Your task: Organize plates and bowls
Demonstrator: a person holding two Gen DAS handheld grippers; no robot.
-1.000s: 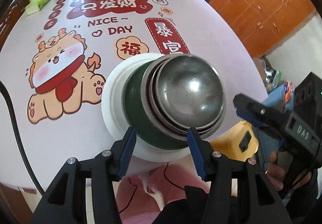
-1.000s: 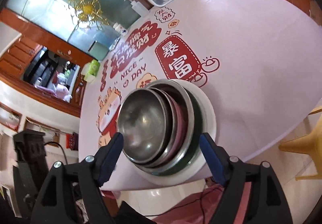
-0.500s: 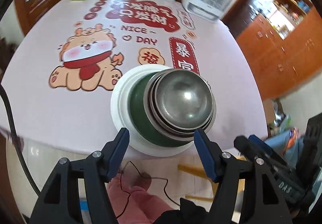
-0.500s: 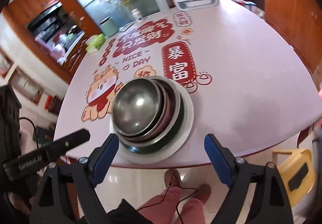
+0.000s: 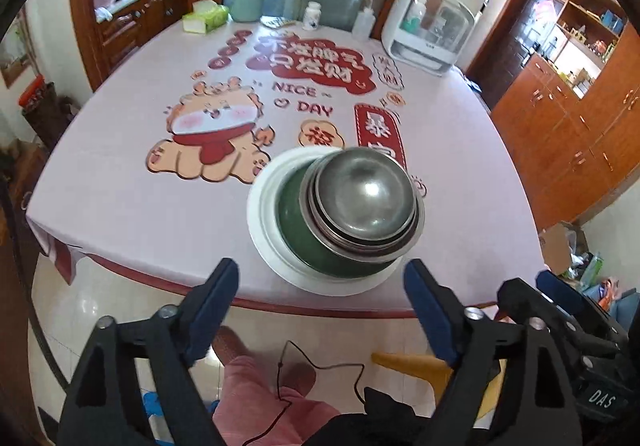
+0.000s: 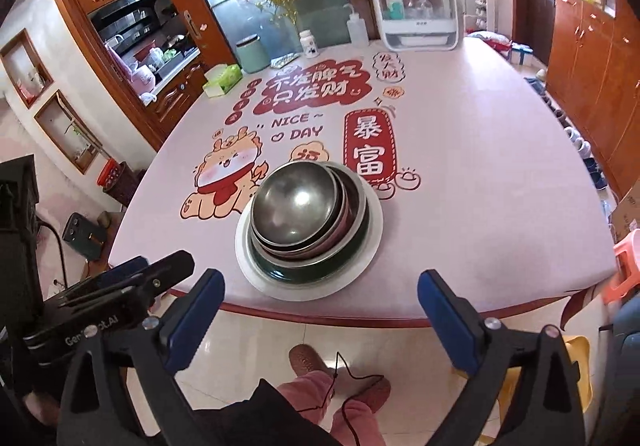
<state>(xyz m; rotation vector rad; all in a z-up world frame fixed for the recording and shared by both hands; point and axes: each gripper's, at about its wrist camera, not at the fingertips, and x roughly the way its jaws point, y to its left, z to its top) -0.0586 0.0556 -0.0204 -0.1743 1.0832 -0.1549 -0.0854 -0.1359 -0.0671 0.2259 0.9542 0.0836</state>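
A white plate [image 5: 264, 221] [image 6: 370, 242] lies near the front edge of the table. On it stands a nest of bowls: a dark green one [image 5: 296, 230] [image 6: 304, 273] at the bottom, steel and pinkish ones inside it, and a steel bowl [image 5: 364, 193] [image 6: 296, 201] on top. My left gripper [image 5: 320, 282] hangs in front of the table edge, clear of the stack, its jaws opening with nothing between them. My right gripper [image 6: 320, 290] is likewise drawn back from the stack, jaws opening wide and empty.
The pink tablecloth [image 5: 132, 197] bears a cartoon print. At the far edge stand a white dish cabinet [image 5: 428, 33], bottles, a green canister [image 5: 248, 1] and a tissue box [image 5: 206, 17]. A yellow stool [image 5: 404, 362] and the person's legs are below. Wooden cupboards [image 5: 568, 125] line the right.
Both grippers have pulled back and up from the stack of bowls and their jaws have spread wider. The stack stays on the plate.
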